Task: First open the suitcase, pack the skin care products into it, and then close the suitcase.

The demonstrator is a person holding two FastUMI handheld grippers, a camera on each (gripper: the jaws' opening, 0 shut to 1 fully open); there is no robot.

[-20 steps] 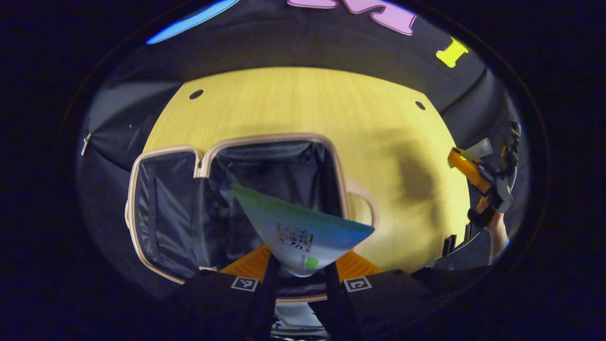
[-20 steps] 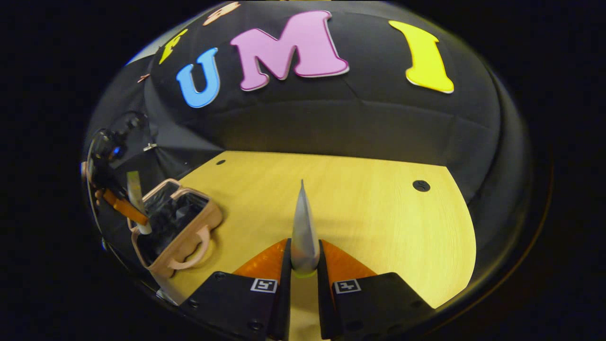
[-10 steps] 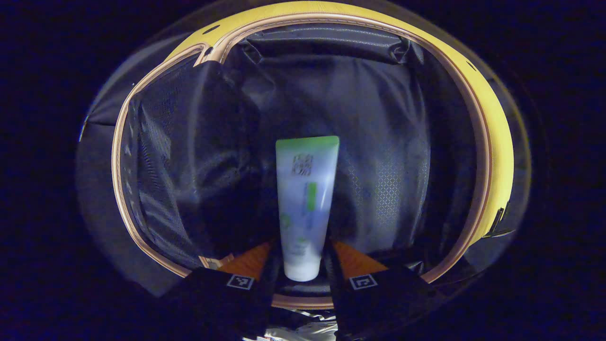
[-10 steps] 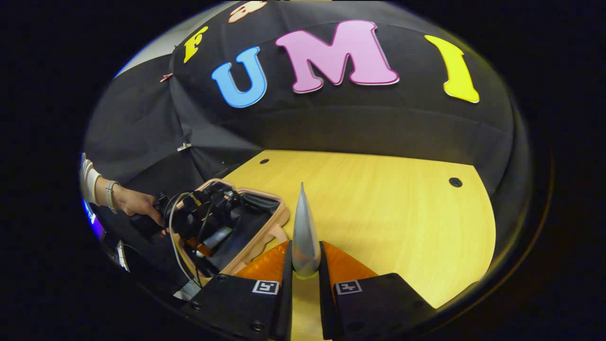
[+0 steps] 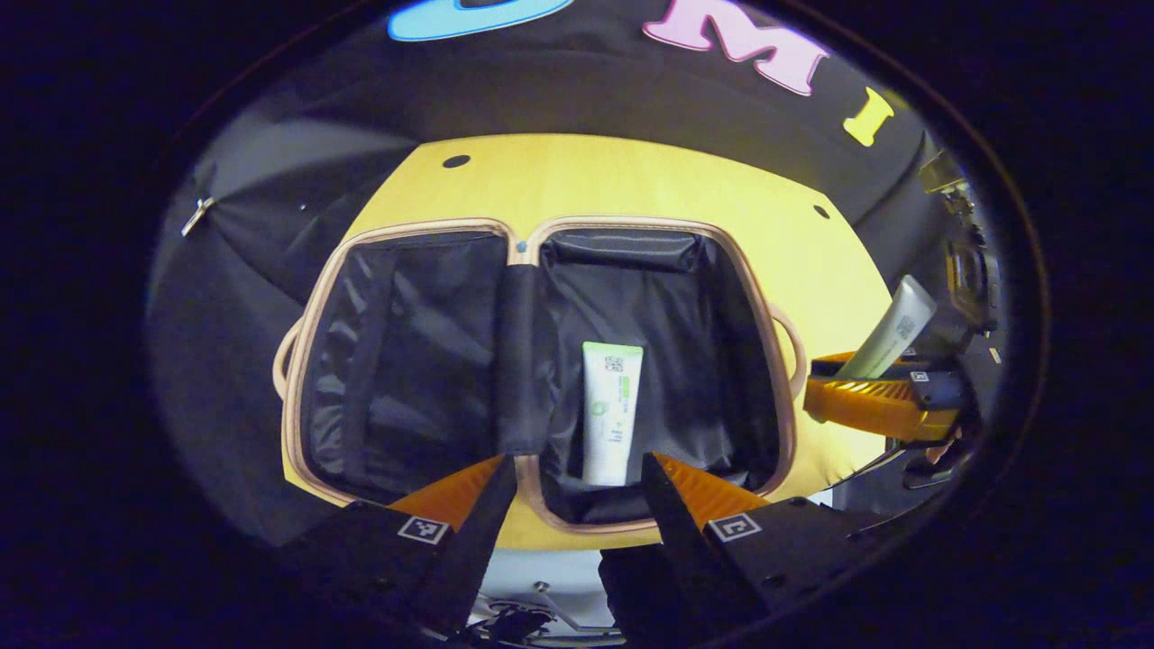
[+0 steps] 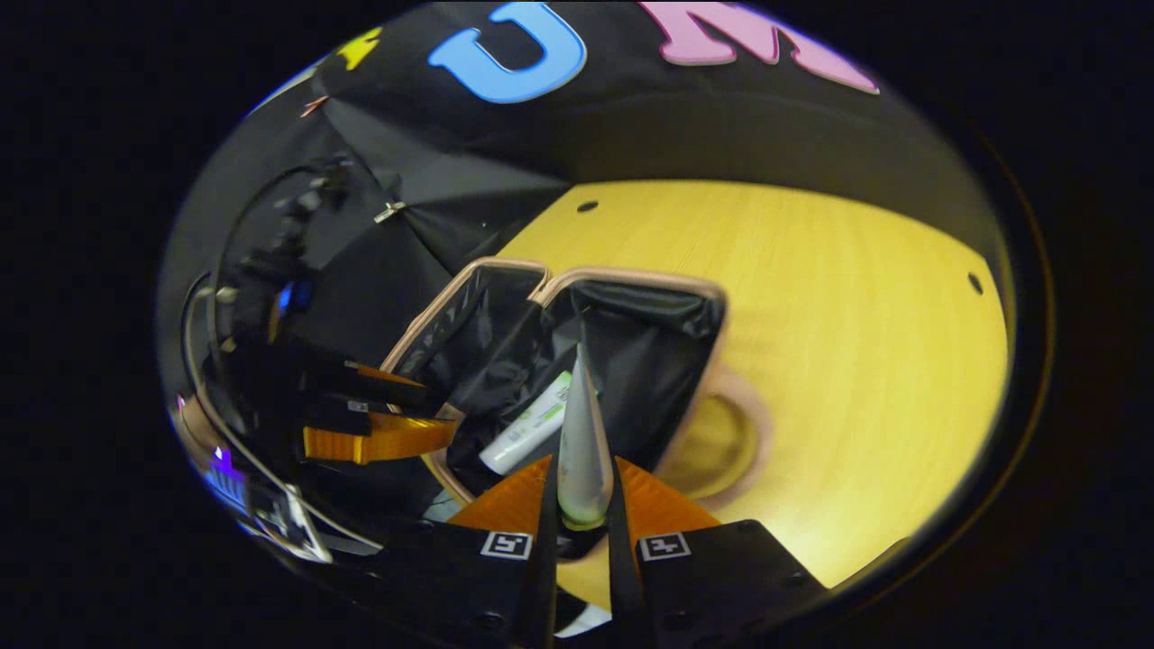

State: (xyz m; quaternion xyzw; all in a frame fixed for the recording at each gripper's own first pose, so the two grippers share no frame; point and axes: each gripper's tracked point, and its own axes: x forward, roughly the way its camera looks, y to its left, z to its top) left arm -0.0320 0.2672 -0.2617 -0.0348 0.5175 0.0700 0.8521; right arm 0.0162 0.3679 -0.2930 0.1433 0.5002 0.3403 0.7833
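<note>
The suitcase [image 5: 424, 230] lies open on the yellow table, both black-lined halves facing up. A white and green tube [image 5: 611, 410] lies flat in its right half. My left gripper [image 5: 577, 478] hovers open above the case's near edge with nothing between its fingers. In the right gripper view the same tube [image 6: 526, 425] rests inside the suitcase [image 6: 694, 288]. My right gripper [image 6: 581, 491] is shut on a grey tube [image 6: 581, 433], held edge-on over the case's near rim. From the left gripper view, that grey tube [image 5: 888, 329] and the right gripper [image 5: 879, 397] sit beside the case's right handle.
The yellow wooden table [image 6: 838, 333] stretches right of the suitcase, with small dark holes [image 6: 974, 283] near its corners. The case's beige handle [image 6: 735, 433] lies flat on the table. The left gripper [image 6: 379, 437] and its cables hang over the case's left side.
My left gripper let go of the white and green tube inside the case, opened and pulled back above it. My right gripper carried the grey tube left, over the suitcase.
</note>
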